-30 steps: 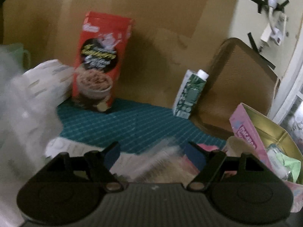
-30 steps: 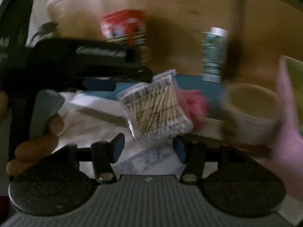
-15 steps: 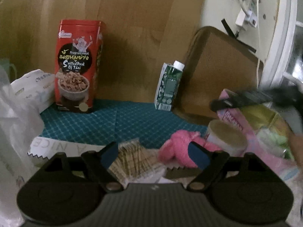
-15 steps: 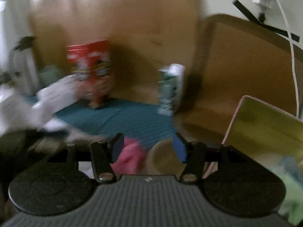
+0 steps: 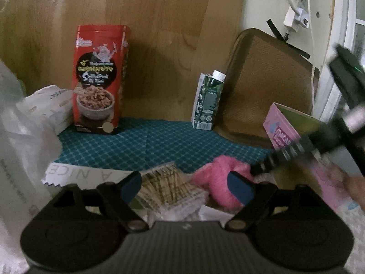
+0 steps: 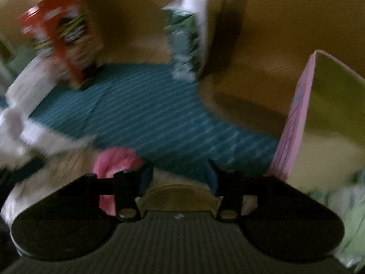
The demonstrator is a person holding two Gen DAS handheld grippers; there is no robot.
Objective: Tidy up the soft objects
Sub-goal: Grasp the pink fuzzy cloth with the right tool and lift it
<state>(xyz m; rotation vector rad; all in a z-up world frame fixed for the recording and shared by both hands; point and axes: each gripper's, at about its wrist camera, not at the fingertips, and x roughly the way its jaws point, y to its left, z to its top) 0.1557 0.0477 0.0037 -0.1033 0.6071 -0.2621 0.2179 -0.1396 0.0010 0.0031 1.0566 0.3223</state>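
My left gripper [image 5: 185, 188] hangs low over the table with its jaws opening. A clear pack of cotton swabs [image 5: 168, 187] lies between its blue pads, untouched. A fluffy pink soft thing [image 5: 219, 180] lies just right of the pack, by the right pad. My right gripper [image 6: 179, 175] tips down over a round cup with a tan lid [image 6: 180, 196]. Its jaws are closing with the cup between them, and blur hides any contact. The pink soft thing [image 6: 114, 162] shows by its left finger.
An open pink tin [image 5: 282, 127] with a gold inside stands at the right, with pale green soft stuff [image 6: 351, 217] in it. A red snack box [image 5: 98, 80], a green carton [image 5: 208, 100] and a leaning brown tray [image 5: 269, 86] line the back. A white plastic bag [image 5: 20, 137] fills the left.
The right gripper has swung right from over the swab pack and tipped down over the lidded cup, its jaws narrower. The left gripper's view has steadied and its jaws stand a little wider.
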